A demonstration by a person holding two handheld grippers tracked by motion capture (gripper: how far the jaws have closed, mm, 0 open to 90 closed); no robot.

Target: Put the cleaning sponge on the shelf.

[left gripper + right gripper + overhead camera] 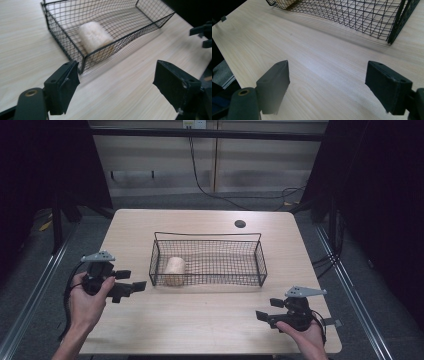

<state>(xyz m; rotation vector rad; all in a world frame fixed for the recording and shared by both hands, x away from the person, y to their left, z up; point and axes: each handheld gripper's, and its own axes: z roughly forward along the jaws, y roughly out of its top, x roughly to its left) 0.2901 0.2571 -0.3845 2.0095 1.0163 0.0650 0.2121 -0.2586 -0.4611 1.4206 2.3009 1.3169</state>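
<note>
A black wire basket (215,270) stands in the middle of the light wooden table (210,320). Inside its left end lies a pale, fuzzy cylinder-shaped roll (175,270). My left gripper (134,280) is held just left of the basket's front left corner, jaws wide apart with nothing between them. In the left gripper view the roll (94,36) lies behind the basket's mesh wall (62,42), beyond my open left gripper (116,83). My right gripper (267,309) hovers near the table's front right corner, open and empty. Its own view has the right gripper (327,85) over bare wood, the basket (362,15) farther off.
A round cable hole (240,224) sits in the table behind the basket. Black cables (205,185) trail over the floor beyond the far edge. Metal rails (350,285) run along both sides of the table, and dark curtains hang left and right.
</note>
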